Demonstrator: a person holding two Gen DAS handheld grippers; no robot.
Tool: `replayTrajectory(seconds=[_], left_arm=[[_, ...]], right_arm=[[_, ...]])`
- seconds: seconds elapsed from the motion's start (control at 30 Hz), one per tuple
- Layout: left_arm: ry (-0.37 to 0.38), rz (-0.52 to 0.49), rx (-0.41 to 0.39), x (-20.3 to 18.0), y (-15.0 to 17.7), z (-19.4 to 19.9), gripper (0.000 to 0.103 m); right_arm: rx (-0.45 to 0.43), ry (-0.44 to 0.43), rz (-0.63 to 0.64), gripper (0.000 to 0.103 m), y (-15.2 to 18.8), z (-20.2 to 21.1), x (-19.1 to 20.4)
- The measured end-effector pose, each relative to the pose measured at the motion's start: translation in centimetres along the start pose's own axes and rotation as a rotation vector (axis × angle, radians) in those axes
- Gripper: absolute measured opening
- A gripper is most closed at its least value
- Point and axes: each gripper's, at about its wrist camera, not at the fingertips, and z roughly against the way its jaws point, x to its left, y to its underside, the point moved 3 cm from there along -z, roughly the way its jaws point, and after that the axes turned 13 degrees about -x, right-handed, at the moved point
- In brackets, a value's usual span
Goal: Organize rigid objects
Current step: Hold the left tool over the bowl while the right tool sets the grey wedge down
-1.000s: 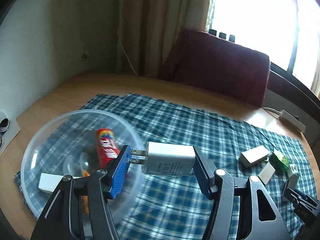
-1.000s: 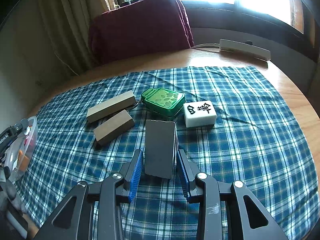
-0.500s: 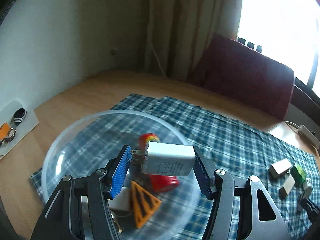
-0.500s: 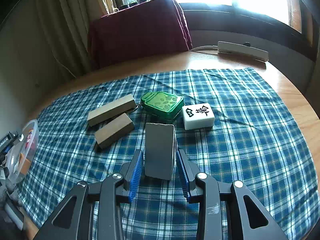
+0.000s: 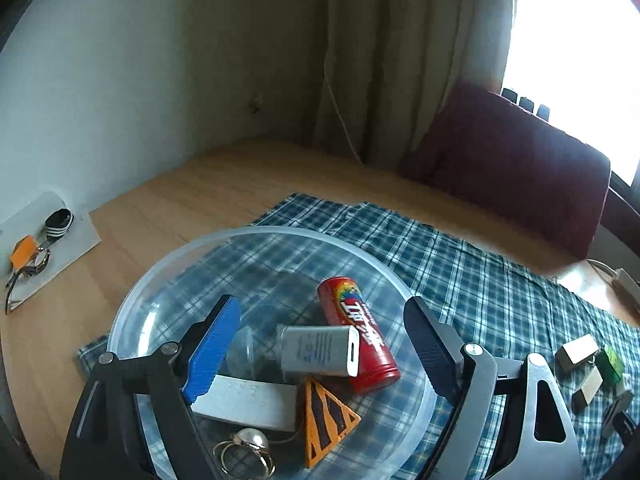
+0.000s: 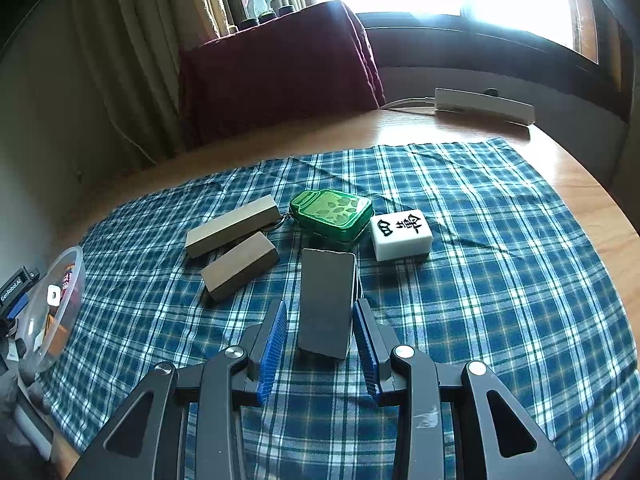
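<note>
Left wrist view: left gripper (image 5: 320, 350) hangs over the clear plastic bowl (image 5: 168, 280), fingers spread wide, nothing between them. Blue pad of one finger (image 5: 212, 354) sits at left, dark pad of the other at right, both clear of the contents. White charger (image 5: 316, 350) lies inside the bowl, resting against the red candy tube (image 5: 360, 340), free of both fingers. Also in the bowl: orange triangle with black stripes (image 5: 326, 422), a flat white block (image 5: 248, 404), a ring with a pearl (image 5: 248, 444). Bowl stands on the blue plaid cloth (image 5: 480, 280), at its left end, on the wooden table (image 5: 168, 216). Far right on the cloth, small and blurred: tan blocks and a green item. A white card with keys (image 5: 40, 248) lies on the table at left.

Right wrist view: right gripper (image 6: 320, 332) is low over the plaid cloth with a dark grey flat block (image 6: 326, 300) standing on edge between its blue pads. The right pad looks pressed on the block; a narrow gap shows at the left pad, so a firm clamp cannot be confirmed. Beyond it on the cloth: two tan rectangular blocks (image 6: 234, 226) side by side, a green jar-shaped keychain (image 6: 332, 212), a white mahjong tile (image 6: 400, 234) just right of the keychain. The bowl shows at the left edge. A white power strip (image 6: 484, 106) sits on the table near the window.
</note>
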Motion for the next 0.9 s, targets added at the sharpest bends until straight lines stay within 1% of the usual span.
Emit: replayTrajectory(seconds=[0.33, 0.6, 0.67, 0.8, 0.9], left_arm=[[-0.025, 0.011, 0.0, 1.7, 0.0, -0.2, 0.085], [-0.043, 0.017, -0.002, 3.2, -0.2, -0.3, 0.085], [-0.042, 0.021, 0.001, 3.5, -0.1, -0.4, 0.085], [-0.037, 0.031, 0.005, 4.0, -0.1, -0.4, 0.085], [-0.029, 0.04, 0.005, 4.2, -0.2, -0.3, 0.085]], right_arm=[[0.003, -0.018, 0.002, 0.037, 0.1, 0.4, 1.6], [0.018, -0.093, 0.056, 0.037, 0.1, 0.2, 5.9], [0.017, -0.106, 0.077, 0.032, 0.0, 0.1, 6.9], [0.013, -0.122, 0.101, 0.027, -0.1, 0.0, 8.4], [0.014, -0.124, 0.1, 0.027, 0.0, 0.0, 8.7]])
